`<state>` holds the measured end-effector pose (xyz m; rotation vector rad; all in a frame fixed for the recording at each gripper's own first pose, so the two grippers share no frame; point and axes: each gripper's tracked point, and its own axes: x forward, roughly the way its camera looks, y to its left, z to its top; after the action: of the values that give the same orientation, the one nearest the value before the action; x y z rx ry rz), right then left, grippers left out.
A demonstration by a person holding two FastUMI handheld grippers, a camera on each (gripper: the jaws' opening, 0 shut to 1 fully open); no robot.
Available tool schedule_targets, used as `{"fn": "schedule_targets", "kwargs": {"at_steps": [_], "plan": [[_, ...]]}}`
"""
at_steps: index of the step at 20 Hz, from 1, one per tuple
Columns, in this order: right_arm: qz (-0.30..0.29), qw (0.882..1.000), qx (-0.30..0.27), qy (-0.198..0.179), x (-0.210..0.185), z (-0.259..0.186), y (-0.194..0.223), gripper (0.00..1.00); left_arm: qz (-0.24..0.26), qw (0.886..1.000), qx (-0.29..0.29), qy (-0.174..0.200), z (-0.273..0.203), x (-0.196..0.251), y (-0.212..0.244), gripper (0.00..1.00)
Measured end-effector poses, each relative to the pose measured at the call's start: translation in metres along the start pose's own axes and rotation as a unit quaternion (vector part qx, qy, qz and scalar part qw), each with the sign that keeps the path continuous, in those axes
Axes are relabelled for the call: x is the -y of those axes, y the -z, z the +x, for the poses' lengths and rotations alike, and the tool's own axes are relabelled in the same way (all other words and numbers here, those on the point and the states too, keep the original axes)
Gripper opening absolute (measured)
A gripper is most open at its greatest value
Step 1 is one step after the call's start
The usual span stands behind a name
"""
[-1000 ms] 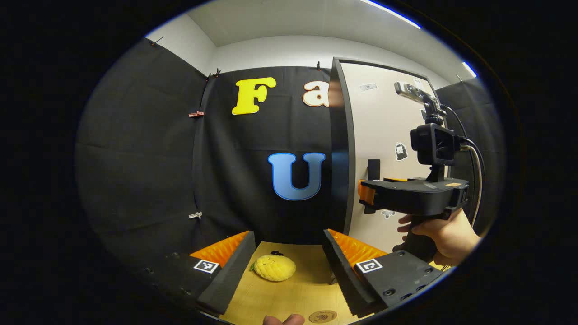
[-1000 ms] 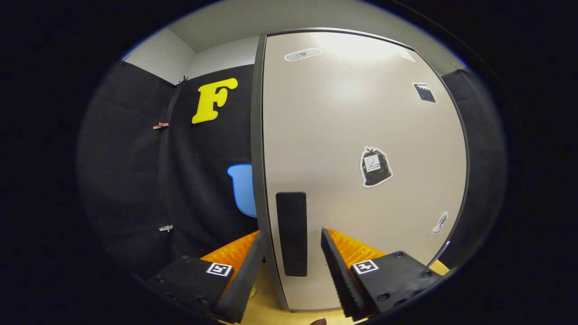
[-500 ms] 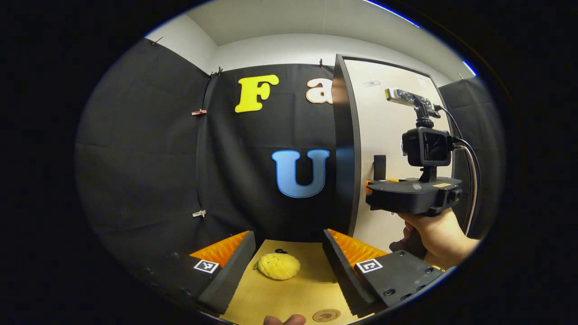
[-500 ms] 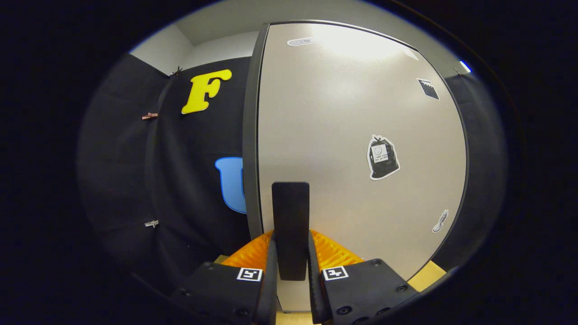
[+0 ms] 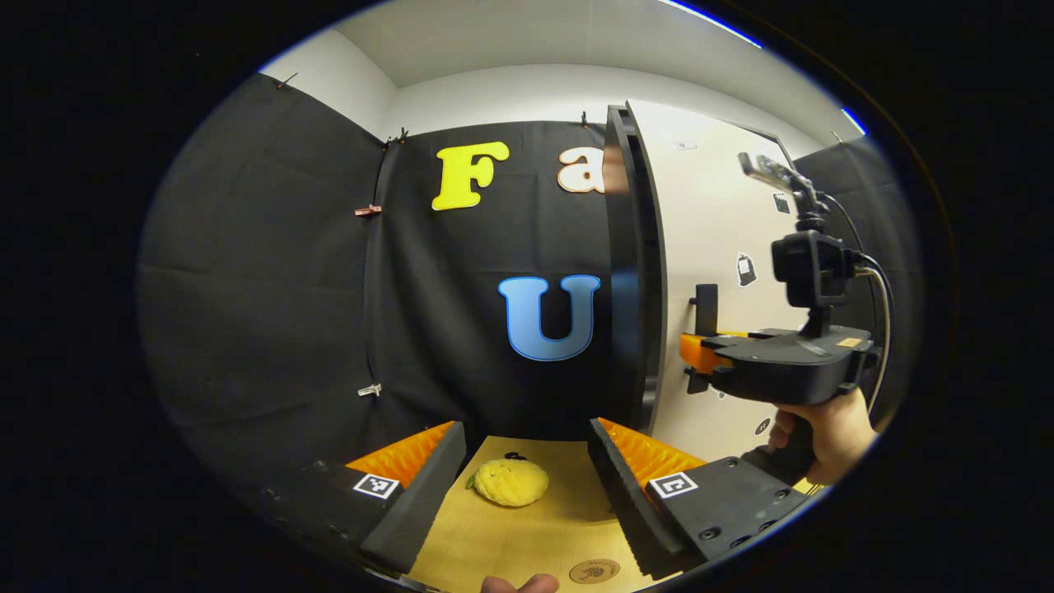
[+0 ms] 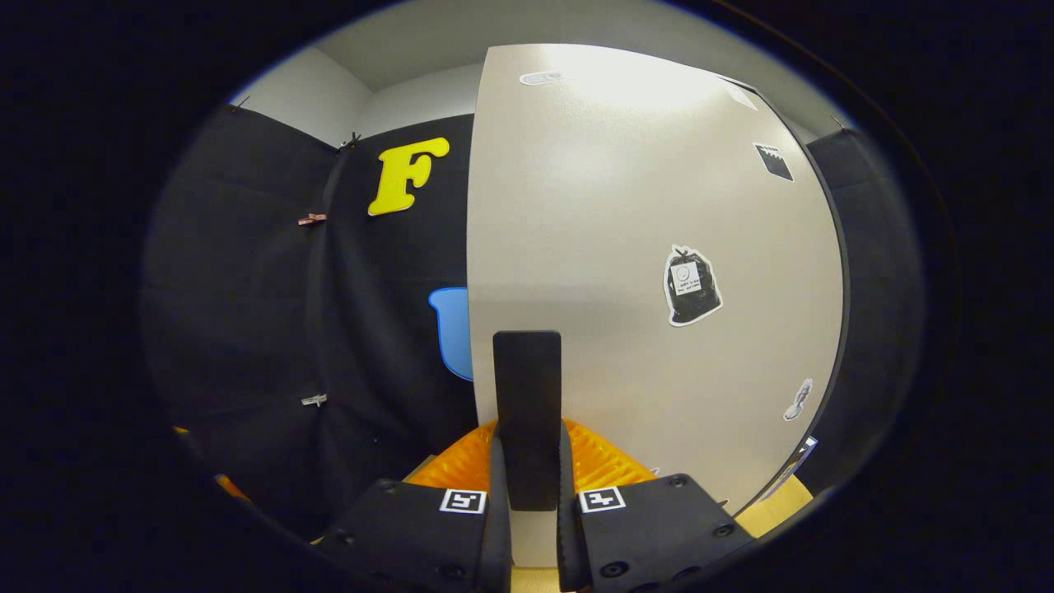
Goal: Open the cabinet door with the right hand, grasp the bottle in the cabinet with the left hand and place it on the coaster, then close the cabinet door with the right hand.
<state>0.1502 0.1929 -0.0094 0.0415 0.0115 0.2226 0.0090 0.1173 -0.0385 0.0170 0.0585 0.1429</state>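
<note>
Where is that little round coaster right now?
In the left gripper view, the coaster lies flat on the wooden table at the bottom edge, just inside the left gripper's right-hand finger and nearer than the yellow plush toy.

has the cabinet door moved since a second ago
Yes. In the left gripper view the door has swung out from the cabinet frame, pulled by the right gripper shut on its handle.

Our right gripper [image 6: 527, 494] level, its two fingers clamped on either side of the upright door handle [image 6: 527, 416], our hand [image 5: 823, 432] wrapped round its grip just right of that handle, our left gripper [image 5: 527, 486] held low, fingers spread wide apart, left of the handle
</note>
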Motion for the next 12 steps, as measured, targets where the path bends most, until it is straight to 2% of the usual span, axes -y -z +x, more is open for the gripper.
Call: {"fn": "schedule_targets", "kwargs": {"at_steps": [4, 12], "plan": [[0.006, 1.0, -0.009, -0.025, 0.002, -0.032, -0.001, 0.26, -0.011, 1.0, 0.008, 0.013, -0.014, 0.015, -0.005, 0.94], [0.009, 0.998, -0.007, -0.061, 0.008, -0.064, -0.009, 0.26, -0.003, 1.0, 0.018, 0.018, -0.038, 0.04, -0.013, 0.94]]}}
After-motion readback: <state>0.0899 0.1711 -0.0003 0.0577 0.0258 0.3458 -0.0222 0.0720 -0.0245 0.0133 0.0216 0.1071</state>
